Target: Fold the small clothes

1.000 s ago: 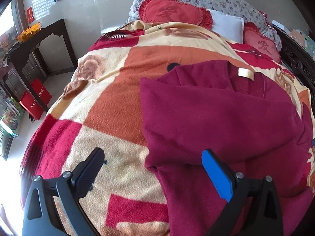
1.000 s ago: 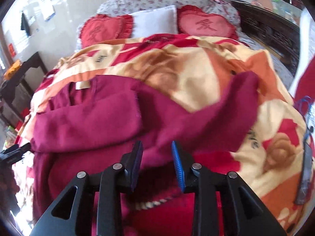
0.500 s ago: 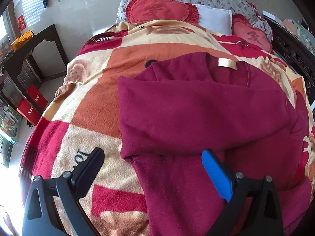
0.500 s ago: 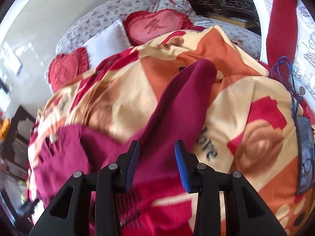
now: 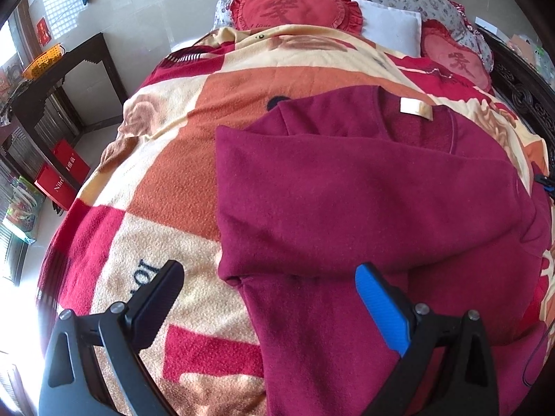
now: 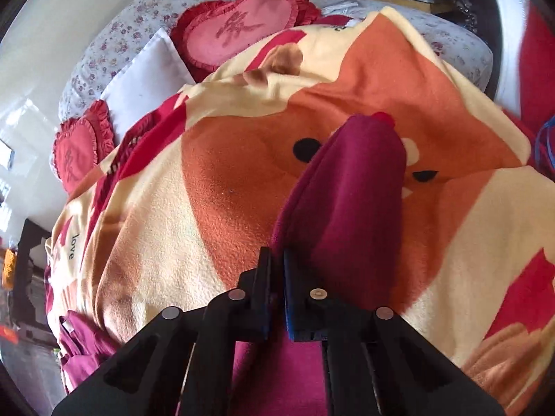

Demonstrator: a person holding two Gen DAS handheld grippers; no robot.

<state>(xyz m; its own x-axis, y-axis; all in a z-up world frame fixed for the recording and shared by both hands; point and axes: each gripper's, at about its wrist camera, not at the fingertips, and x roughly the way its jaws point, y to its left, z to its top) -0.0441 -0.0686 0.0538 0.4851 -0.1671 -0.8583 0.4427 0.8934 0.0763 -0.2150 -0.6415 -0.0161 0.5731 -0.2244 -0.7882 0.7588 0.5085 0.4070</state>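
Note:
A maroon sweater lies flat on the patterned fleece blanket, collar label facing up. One sleeve is folded across its chest. My left gripper hovers open over the sweater's lower left edge and holds nothing. In the right wrist view the other sleeve stretches away over the blanket. My right gripper is closing tight on that sleeve's near left edge, pinching the cloth between its pads. The bunched sweater body shows at the lower left.
Heart-shaped red cushions and a white pillow lie at the bed's head. A dark wooden side table and red boxes stand left of the bed. A carved dark bed frame runs along the right, with a blue cable nearby.
My right gripper slid out along the spread sleeve, rolled, and its jaws went from apart to shut on the cloth. The left gripper stayed open and barely moved.

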